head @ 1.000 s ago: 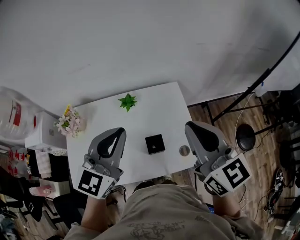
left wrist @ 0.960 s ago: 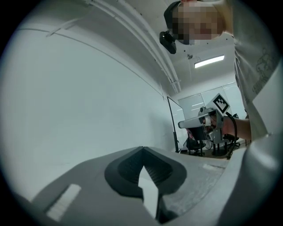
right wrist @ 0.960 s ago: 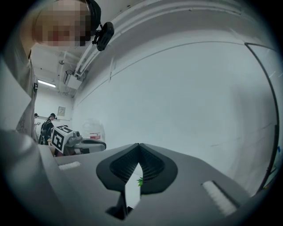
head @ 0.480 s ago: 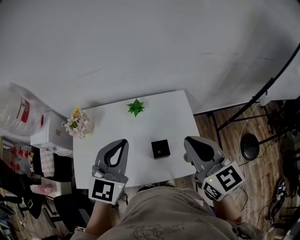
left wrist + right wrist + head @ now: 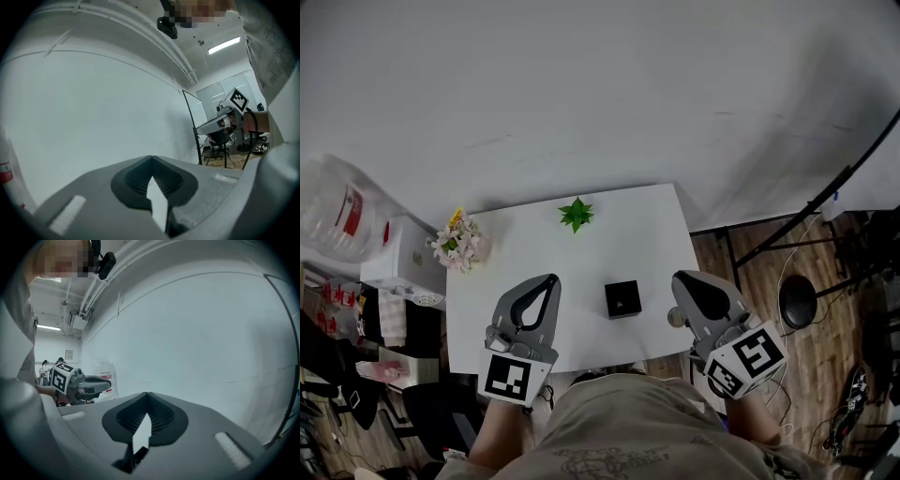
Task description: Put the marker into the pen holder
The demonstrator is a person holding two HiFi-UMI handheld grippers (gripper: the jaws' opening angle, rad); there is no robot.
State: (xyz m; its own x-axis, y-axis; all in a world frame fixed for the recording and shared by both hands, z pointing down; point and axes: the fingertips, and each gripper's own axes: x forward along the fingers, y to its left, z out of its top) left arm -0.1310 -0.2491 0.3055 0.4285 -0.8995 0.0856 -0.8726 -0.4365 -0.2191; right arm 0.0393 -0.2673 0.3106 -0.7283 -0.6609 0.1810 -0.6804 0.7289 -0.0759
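Note:
A black square pen holder [image 5: 622, 299] stands on the white table [image 5: 628, 234], near its front edge. My left gripper [image 5: 551, 279] hovers to the holder's left, shut and empty, its tips together. To the holder's right, my right gripper [image 5: 679, 277] is likewise shut on nothing. A small round grey object [image 5: 675, 317] lies by the right gripper, partly hidden by it; I cannot tell what it is. No marker shows plainly. Both gripper views face the white wall: the left gripper [image 5: 151, 157] and right gripper [image 5: 147, 393] each show closed jaws.
A small green plant [image 5: 577, 214] sits at the table's back middle and a bunch of flowers [image 5: 457, 242] at its left edge. A black stand's legs [image 5: 787, 225] and a round stool [image 5: 797, 300] are on the wooden floor at right. Boxes and a water bottle [image 5: 342, 220] crowd the left.
The head view has shifted, so the table sits a little higher and further right in frame. Both grippers have stayed shut and low by the table's front edge.

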